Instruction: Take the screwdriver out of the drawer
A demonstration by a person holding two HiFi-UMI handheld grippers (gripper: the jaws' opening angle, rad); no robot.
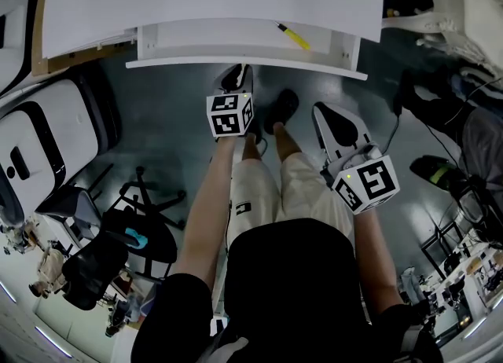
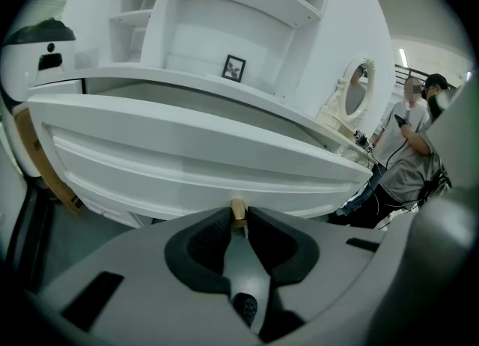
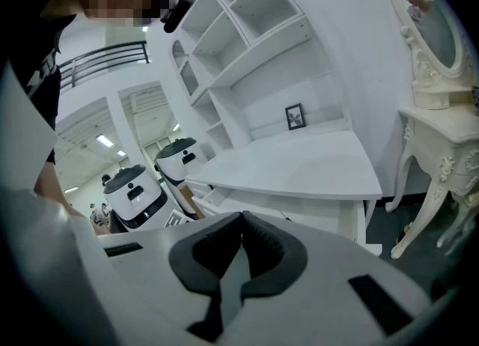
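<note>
Bright, even indoor light — sharp centres, strong fisheye bending, dark vignetted corners.

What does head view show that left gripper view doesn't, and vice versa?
Head view only: the yellow screwdriver lying inside the drawer, and the right gripper. Left gripper view only: the wooden knob clamped in its jaws, the picture frame, the oval mirror. Both: the drawer's white front and the left gripper.
</note>
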